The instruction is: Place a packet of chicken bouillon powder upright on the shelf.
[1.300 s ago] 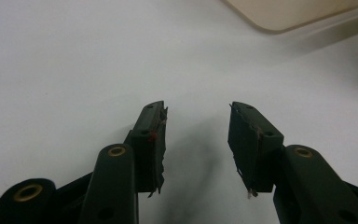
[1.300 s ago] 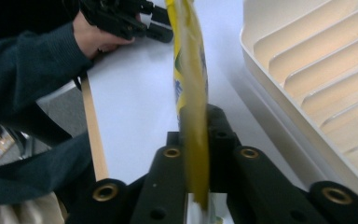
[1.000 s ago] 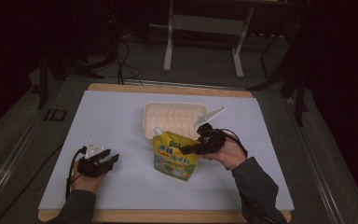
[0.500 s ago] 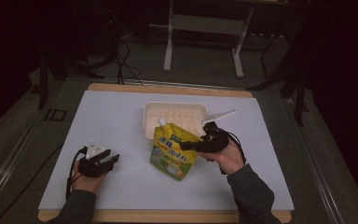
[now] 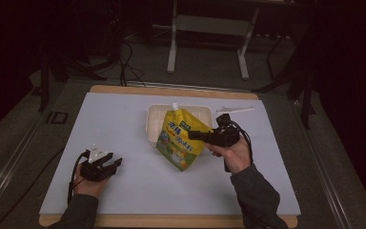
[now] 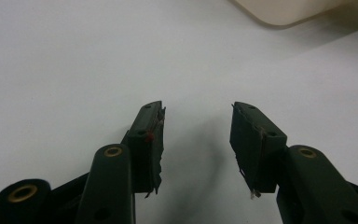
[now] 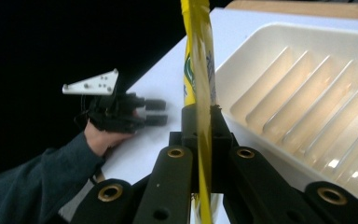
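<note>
R gripper (image 5: 194,135) is pinching the pouch (image 5: 179,139) by its right edge; in the right gripper view the jaws are pressed together w/ the thin yellow film sandwiched between them (image 7: 200,135). Pouch is yellow-green w/ a white cap at the top, tilted, cap toward the far edge of the tabletop (image 5: 124,191), bottom corner toward the near edge. It sits about mid-table, its upper half overlapping the tray (image 5: 151,125); whether its bottom corner touches the tabletop or hangs just above it is hard to tell from the high view, prob. lifted. Tray is cream, ribbed inside, lying near the far edge, roughly centred. A thin white strip (image 5: 236,110) lies just beside the tray's right end, toward the far right corner.

L gripper (image 5: 116,163) rests near the near left corner, well apart from pouch and tray. Its jaws are spread, nothing between them, just bare white tabletop; pads (image 6: 156,140) look a bit frayed.
</note>
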A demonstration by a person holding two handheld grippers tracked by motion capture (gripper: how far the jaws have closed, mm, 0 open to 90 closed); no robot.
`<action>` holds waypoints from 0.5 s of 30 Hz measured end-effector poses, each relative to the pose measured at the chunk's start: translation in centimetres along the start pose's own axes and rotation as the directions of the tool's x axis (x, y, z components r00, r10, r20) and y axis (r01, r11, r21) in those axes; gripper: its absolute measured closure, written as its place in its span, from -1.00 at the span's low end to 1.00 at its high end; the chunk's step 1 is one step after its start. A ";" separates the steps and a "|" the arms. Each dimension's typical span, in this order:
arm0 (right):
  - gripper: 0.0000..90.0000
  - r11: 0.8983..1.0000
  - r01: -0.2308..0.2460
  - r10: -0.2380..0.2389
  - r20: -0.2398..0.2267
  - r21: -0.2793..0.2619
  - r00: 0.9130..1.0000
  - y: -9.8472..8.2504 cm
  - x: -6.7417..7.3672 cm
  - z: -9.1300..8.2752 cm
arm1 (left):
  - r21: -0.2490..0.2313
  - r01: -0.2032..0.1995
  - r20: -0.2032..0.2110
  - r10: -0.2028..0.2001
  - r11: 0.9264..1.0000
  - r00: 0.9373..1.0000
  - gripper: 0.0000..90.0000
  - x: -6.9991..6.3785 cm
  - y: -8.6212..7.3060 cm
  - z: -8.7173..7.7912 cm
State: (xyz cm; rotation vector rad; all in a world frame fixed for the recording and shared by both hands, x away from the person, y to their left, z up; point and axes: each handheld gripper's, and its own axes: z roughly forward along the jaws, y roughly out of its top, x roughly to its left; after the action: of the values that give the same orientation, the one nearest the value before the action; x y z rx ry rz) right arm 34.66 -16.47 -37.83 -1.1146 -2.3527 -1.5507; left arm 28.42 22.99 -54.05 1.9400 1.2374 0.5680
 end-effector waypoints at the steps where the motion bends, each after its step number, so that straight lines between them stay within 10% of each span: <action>1: 1.00 1.000 0.001 -0.001 0.012 -0.011 1.000 0.1 0.1 -0.1 | 0.000 0.001 0.000 -0.001 1.000 1.000 0.19 0.0 0.0 0.0; 15: 1.00 0.986 -0.024 0.046 0.130 -0.166 0.991 1.1 0.1 -1.1 | 0.002 0.002 0.005 -0.002 1.000 1.000 0.19 0.1 0.0 0.0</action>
State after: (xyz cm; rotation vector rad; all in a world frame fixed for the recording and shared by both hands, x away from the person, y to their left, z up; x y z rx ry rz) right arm 34.97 -17.09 -36.49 -1.3258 -2.3071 -1.7354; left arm 28.47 23.03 -54.07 1.9403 1.2378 0.5611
